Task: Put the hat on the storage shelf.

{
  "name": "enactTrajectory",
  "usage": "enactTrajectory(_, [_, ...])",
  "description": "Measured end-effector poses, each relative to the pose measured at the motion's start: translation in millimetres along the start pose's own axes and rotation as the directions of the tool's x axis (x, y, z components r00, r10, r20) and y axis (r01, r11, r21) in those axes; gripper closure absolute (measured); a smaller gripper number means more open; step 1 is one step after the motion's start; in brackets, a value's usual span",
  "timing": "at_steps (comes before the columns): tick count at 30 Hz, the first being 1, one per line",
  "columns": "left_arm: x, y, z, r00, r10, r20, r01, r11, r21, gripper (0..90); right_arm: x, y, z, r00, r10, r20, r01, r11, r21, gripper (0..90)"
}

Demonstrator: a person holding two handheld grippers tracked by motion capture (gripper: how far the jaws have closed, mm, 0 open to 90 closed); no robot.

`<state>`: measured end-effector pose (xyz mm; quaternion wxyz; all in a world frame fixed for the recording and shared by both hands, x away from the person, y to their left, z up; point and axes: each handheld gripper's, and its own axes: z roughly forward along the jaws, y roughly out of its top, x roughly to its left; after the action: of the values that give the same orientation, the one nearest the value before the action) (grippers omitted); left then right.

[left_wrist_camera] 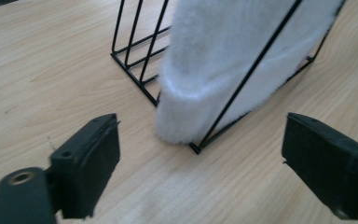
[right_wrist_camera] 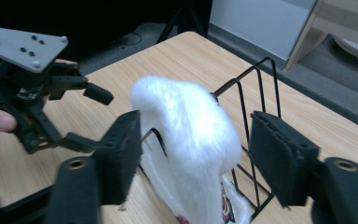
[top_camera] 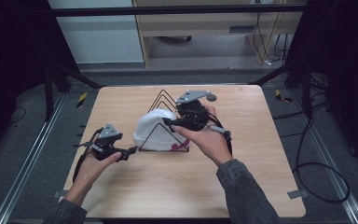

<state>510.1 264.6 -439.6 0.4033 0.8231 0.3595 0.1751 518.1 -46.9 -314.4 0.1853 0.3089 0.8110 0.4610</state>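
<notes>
A white fluffy hat (top_camera: 154, 128) is draped over a black wire rack (top_camera: 164, 97) at the middle of the wooden table (top_camera: 242, 177). It has a red mark near its lower right edge. My right gripper (top_camera: 168, 122) is open over the top of the hat. In the right gripper view its jaws stand on either side of the hat (right_wrist_camera: 191, 126), and the right pad is clear of it. My left gripper (top_camera: 131, 150) is open just left of the rack, low over the table. In the left gripper view its wide jaws frame the hat's lower end (left_wrist_camera: 233, 56) and the rack's corner (left_wrist_camera: 196, 148).
The rack's bare wire loops (left_wrist_camera: 135, 46) stand on the far side of the hat. Light wood extends in front of and to the right of the rack. Black frame struts and cables lie on the floor around the table.
</notes>
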Motion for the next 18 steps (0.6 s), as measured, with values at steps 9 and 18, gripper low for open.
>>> enactTrajectory(9, [-9.1, -12.2, -12.8, 0.9999, -0.005, 0.014, 0.005, 0.9996, -0.026, 2.8, -2.9, -23.9, -15.5, 0.9986, 0.037, 0.037, -0.037, 0.999, -0.013, 16.9])
enactTrajectory(18, [-15.7, -25.3, -11.5, 0.9998, -0.004, 0.021, 0.004, 0.9996, -0.027, 3.5, -6.1, -55.0, -46.1, 0.996, 0.02, 0.087, -0.018, 1.0, -0.026, 7.4])
